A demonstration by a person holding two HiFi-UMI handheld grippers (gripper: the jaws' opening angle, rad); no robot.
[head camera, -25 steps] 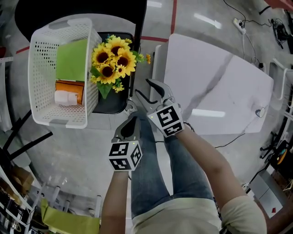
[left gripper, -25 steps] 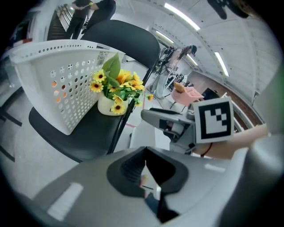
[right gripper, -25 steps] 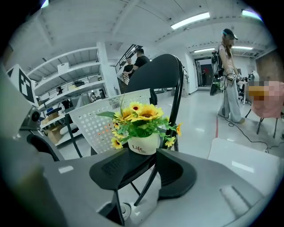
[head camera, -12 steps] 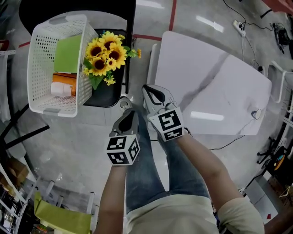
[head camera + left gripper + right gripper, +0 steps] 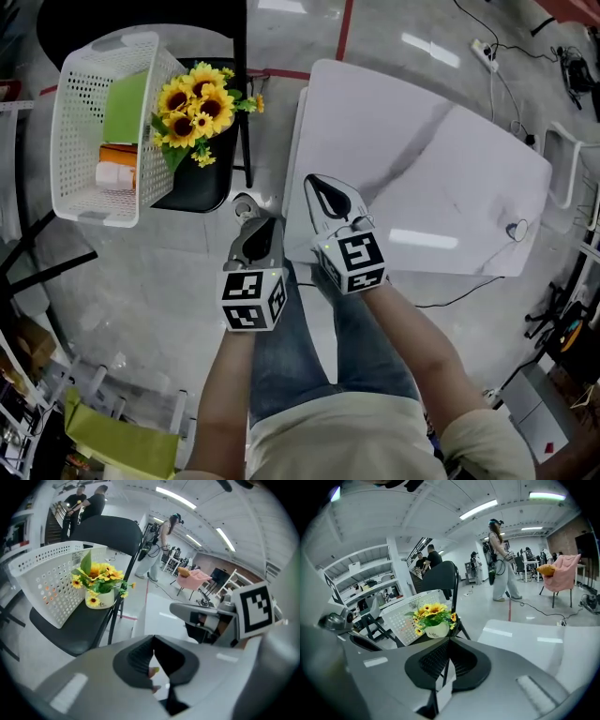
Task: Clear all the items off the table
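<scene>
The white table (image 5: 422, 159) at the right of the head view carries nothing. A pot of yellow sunflowers (image 5: 190, 111) stands on a black folding chair (image 5: 197, 187), beside a white perforated basket (image 5: 75, 141) holding a green item, an orange box and a white roll. My left gripper (image 5: 251, 225) hovers shut near the chair's front corner, nothing between its jaws. My right gripper (image 5: 322, 186) hangs shut over the table's near left edge, also with nothing held. The left gripper view shows the sunflowers (image 5: 98, 585) and basket (image 5: 42, 583) ahead; the right gripper view has the sunflowers (image 5: 433, 618) beyond its closed jaws.
Grey floor with a red tape line (image 5: 349, 28) surrounds the table. Cables and a power strip (image 5: 487, 47) lie at the far right. People stand in the background (image 5: 499, 559), with a pink-draped chair (image 5: 558, 576) and shelving (image 5: 365, 592).
The right gripper's jaws, spread wide a second ago, have closed with nothing in them. Both grippers have drawn back from the chair and sunflowers toward the table's left edge.
</scene>
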